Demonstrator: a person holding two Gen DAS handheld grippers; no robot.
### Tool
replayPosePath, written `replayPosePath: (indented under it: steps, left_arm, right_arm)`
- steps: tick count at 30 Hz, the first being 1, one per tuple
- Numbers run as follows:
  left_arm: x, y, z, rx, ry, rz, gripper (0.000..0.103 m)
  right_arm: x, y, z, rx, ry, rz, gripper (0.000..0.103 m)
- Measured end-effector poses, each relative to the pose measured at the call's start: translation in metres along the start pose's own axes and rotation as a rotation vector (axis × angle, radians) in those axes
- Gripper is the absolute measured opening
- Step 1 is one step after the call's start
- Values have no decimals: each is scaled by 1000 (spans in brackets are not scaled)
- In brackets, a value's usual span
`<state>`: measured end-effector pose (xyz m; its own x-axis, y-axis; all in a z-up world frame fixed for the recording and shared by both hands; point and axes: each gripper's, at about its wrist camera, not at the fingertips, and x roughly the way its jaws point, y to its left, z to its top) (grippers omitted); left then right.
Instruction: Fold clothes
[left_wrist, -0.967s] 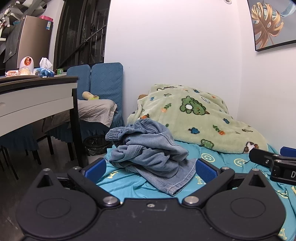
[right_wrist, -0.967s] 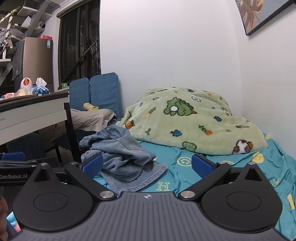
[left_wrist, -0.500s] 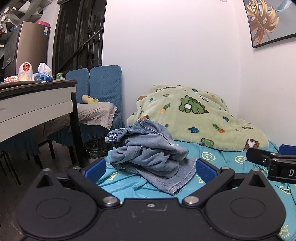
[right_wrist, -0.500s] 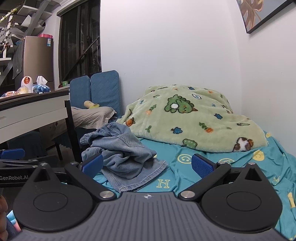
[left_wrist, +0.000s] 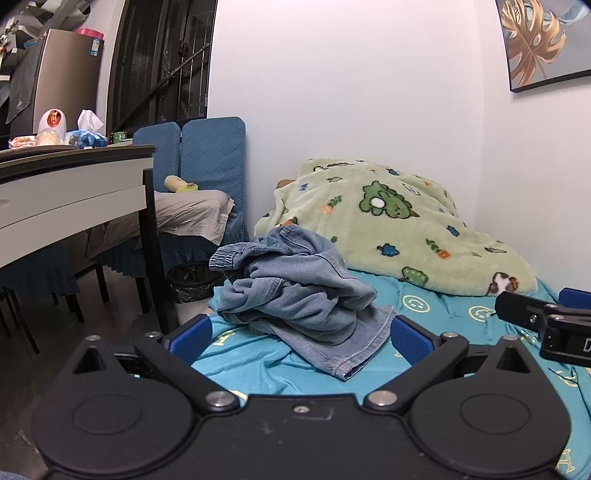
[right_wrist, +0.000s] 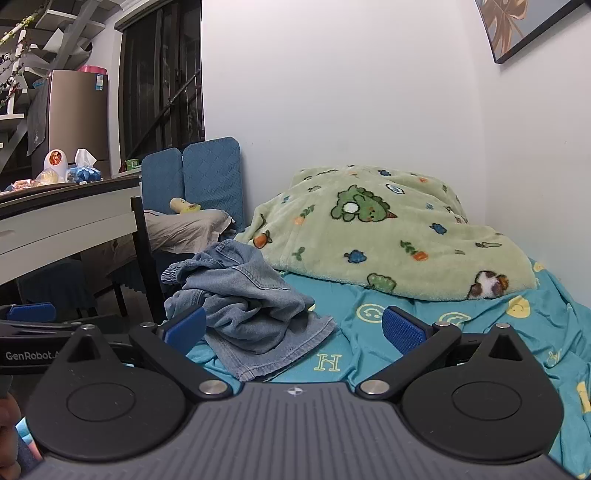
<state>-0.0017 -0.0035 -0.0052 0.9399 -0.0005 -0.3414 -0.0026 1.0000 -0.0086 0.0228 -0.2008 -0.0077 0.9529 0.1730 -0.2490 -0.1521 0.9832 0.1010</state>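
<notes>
Crumpled blue denim garment (left_wrist: 295, 291) heaped on teal patterned bedsheet (left_wrist: 251, 354), dead ahead of left gripper (left_wrist: 301, 334), left of right gripper (right_wrist: 295, 326). Both jaws wide, empty. Left nearer; long axis unclear, probably toward hem.

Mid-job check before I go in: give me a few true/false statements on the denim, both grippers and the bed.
1. The denim garment lies crumpled on the teal sheet. True.
2. The left gripper is shut on the denim. False: its jaws stand wide open, holding nothing.
3. The right gripper is open. True.
4. The green blanket covers the denim. False: the blanket lies behind it, towards the wall.
5. The denim is neatly folded. False: it is a bunched heap.
</notes>
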Motion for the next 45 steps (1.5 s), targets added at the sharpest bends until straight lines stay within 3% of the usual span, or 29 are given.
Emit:
replayPosePath:
  steps: [35,41,45]
  left_arm:
    - [4,-4,-2,15,4,-19,103]
    - [23,-10,18,28,-1,-5,103]
    - [58,-10,40,22,17,-2,103]
  right_arm:
    - [1,-4,-5,12,3,-5,103]
    - [15,-16,-14,33,30,-47,103]
    - [23,-25,-19,64,49,-71,103]
